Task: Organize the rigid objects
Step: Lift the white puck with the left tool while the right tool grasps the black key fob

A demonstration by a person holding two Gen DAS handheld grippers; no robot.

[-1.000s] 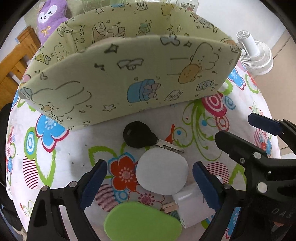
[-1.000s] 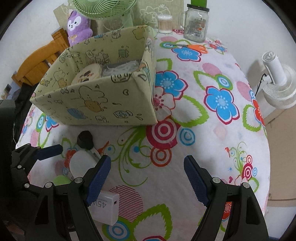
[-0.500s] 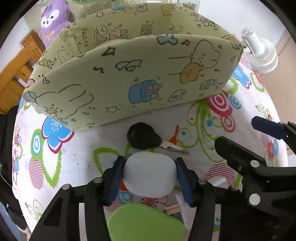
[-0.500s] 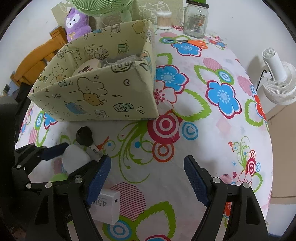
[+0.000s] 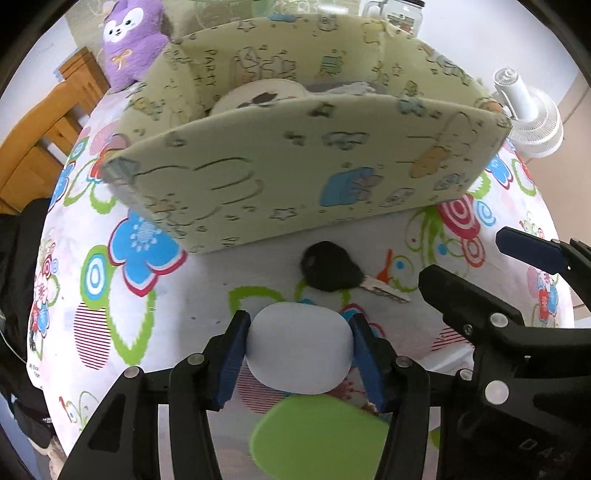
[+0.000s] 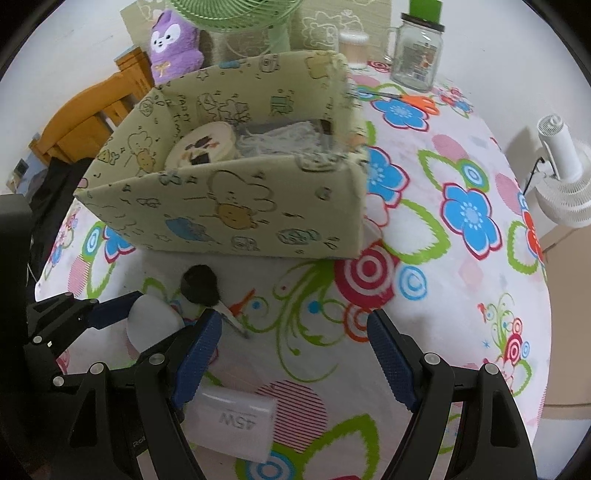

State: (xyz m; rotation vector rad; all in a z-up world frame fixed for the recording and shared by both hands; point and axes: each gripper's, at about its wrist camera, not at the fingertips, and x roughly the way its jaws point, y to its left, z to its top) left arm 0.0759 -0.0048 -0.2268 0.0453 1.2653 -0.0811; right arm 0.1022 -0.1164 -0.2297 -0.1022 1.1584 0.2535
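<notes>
My left gripper (image 5: 299, 332) is shut on a white oval case (image 5: 299, 349), its blue pads pressing both sides just above the flowered tablecloth (image 5: 122, 295). The same case (image 6: 153, 325) shows at the left of the right wrist view. A black-headed key (image 5: 330, 267) lies just beyond it, in front of the pale green cartoon box (image 5: 295, 173). A green oval object (image 5: 317, 439) lies under the left gripper. My right gripper (image 6: 293, 325) stands open over bare cloth, right of the key (image 6: 199, 284). A white 45W charger (image 6: 236, 421) lies beneath its left finger.
The box (image 6: 221, 206) holds a round cartoon tin (image 6: 201, 146) and grey-white items. Behind it stand a purple plush (image 6: 175, 48), a green fan (image 6: 236, 11) and a glass jar (image 6: 417, 55); orange scissors (image 6: 417, 101) lie nearby. A white fan (image 6: 565, 184) stands off the table's right edge.
My left jaws closed onto the white oval case and now hold it; the left view has tipped up to look over the box's near wall. The right gripper shifted slightly, still open.
</notes>
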